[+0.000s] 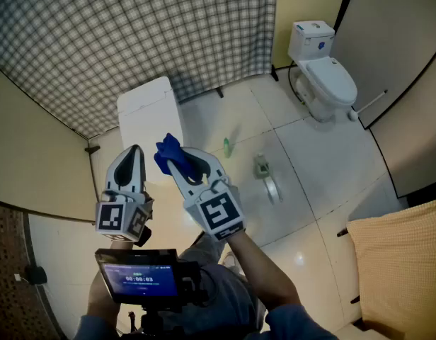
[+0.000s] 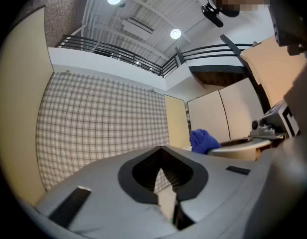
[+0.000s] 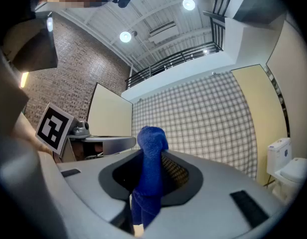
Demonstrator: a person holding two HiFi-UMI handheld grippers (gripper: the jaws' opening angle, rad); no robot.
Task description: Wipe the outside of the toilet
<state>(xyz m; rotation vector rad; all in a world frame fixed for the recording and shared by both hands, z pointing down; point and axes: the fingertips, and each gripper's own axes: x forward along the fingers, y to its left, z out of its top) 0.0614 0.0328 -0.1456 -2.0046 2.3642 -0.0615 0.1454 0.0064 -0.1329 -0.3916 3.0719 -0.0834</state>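
A white toilet (image 1: 323,76) stands at the far right of the tiled floor, its tank against the yellow wall; it also shows at the right edge of the right gripper view as the toilet (image 3: 287,169). My right gripper (image 1: 177,156) is shut on a blue cloth (image 1: 167,149), which sticks up from between its jaws as the blue cloth (image 3: 150,172). My left gripper (image 1: 134,153) is held beside it, shut with nothing in it. Both grippers are raised in front of me, far from the toilet. The blue cloth (image 2: 203,140) also shows in the left gripper view.
A white bin or box (image 1: 148,110) stands by the checked curtain (image 1: 140,34). A green spray bottle (image 1: 226,146) and another bottle (image 1: 262,166) lie on the floor with a metal object (image 1: 273,189). A yellow panel (image 1: 405,268) is at the lower right.
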